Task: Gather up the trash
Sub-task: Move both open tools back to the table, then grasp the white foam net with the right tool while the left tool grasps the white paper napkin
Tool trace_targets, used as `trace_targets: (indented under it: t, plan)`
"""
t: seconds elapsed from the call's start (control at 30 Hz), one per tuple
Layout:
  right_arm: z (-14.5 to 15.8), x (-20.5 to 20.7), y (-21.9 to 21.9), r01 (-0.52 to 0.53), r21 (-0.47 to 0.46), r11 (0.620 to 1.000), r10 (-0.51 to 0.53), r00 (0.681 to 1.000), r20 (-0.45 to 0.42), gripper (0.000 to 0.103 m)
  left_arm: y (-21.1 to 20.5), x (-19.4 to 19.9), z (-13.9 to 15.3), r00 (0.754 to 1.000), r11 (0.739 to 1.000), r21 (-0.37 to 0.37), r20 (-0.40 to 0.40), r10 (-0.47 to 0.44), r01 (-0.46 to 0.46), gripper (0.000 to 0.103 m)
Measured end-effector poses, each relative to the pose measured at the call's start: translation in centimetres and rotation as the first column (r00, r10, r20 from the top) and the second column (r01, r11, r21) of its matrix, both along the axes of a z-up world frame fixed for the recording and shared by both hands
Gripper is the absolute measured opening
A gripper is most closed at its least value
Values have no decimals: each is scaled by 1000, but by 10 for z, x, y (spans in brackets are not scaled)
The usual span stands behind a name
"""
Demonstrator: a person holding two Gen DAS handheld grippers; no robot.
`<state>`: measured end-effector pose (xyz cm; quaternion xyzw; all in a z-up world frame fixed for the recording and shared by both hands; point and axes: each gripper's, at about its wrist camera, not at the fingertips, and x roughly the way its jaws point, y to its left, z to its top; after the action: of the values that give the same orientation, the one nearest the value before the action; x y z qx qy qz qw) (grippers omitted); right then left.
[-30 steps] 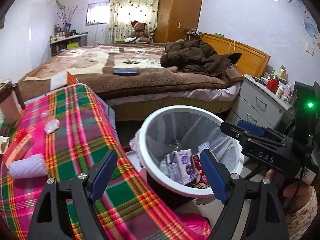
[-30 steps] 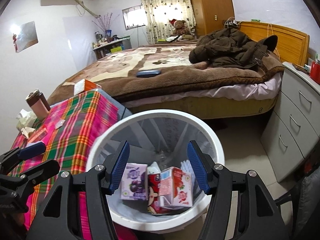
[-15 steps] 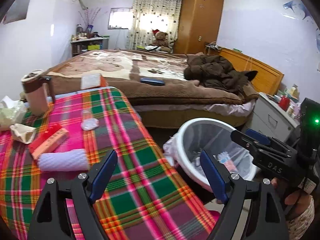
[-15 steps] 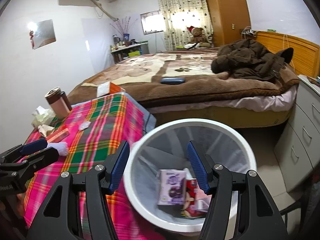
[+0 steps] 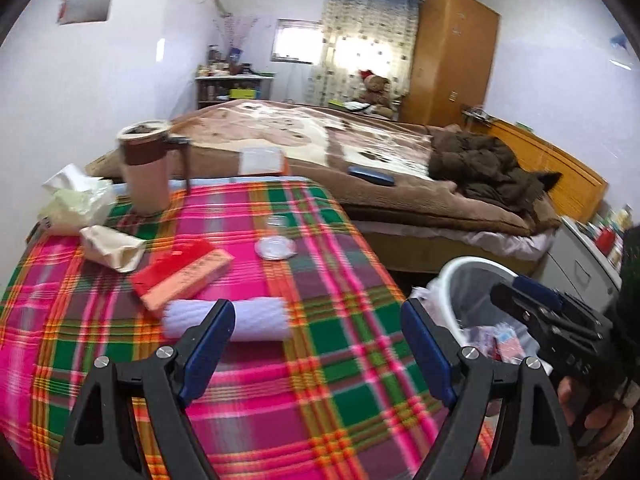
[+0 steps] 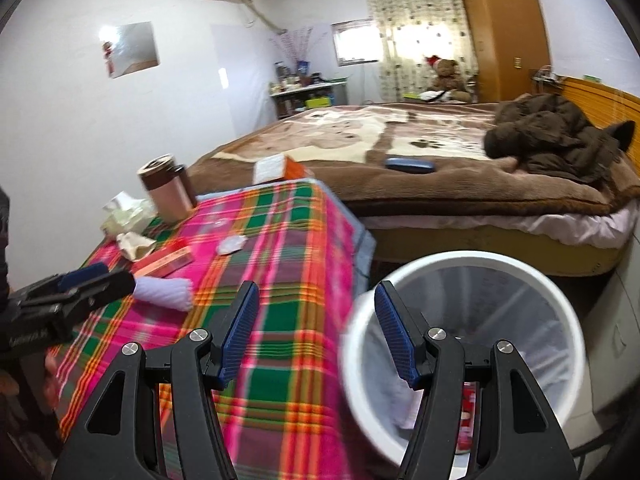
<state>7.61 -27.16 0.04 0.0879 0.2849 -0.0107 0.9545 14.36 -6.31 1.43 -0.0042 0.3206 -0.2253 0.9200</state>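
Left gripper (image 5: 318,338): fingers (image 5: 208,332) spread wide, nothing btwn them, hovering over the plaid desk (image 5: 320,380). Just past the left finger, at approx 11 o'clock, lies a white rolled tissue (image 5: 256,318); touching its far side at 10 o'clock is a red/orange flat box (image 5: 182,276). Further out: crumpled beige wrapper (image 5: 112,246) at 10, a small clear round lid (image 5: 276,247) at 12, a tissue pack (image 5: 76,200) and a brown mug (image 5: 146,168) at the desk's far edge.

Right gripper (image 6: 316,330): fingers (image 6: 394,336) also apart and empty, straddling the desk edge and the rim of the white bin (image 6: 560,304), which sits off the desk at 3 o'clock.

Progress, as a judgement: partway. The bin w/ liner already holds some cartons (image 5: 508,344), seen in the left view at 3 o'clock. Left to do: tissue, wrapper, lid, maybe the box. The mug prob isn't trash.

Vs. a sec ago: both cams have swung off the bin toward the desk. The bin, then centred btwn each pair of fingers, now sits at the right; the tissue has come close to the left fingers. Finger opening looks unchanged, no item picked up.
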Motion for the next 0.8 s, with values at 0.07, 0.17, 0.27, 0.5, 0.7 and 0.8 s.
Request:
trace_targets:
  t: [0.07,0.17,0.27,0.5,0.7,0.8]
  plan:
    - [-2,6,9,-31,-4,1000,31,1000,-6,62,14,8,-1,999,999,3,-1,39,-39,86]
    - [-4,15,21,-77,-2,997,77,997,-16,62,34,19,-1,995,995,8,2,99,-99,86]
    - [-6,25,36,-126,-9,992,126,992,-24,62,53,28,-3,989,989,10,-4,145,-145,86]
    - [-11,46,64,-232,-28,972,230,972,-55,62,84,50,-9,975,975,26,-23,220,-219,86]
    - [-18,67,88,-322,-39,946,317,944,-93,62,112,74,-16,958,960,20,-56,281,-280,86]
    - [-22,75,100,-375,-42,926,369,923,-105,62,123,89,-20,950,953,27,-71,304,-303,86]
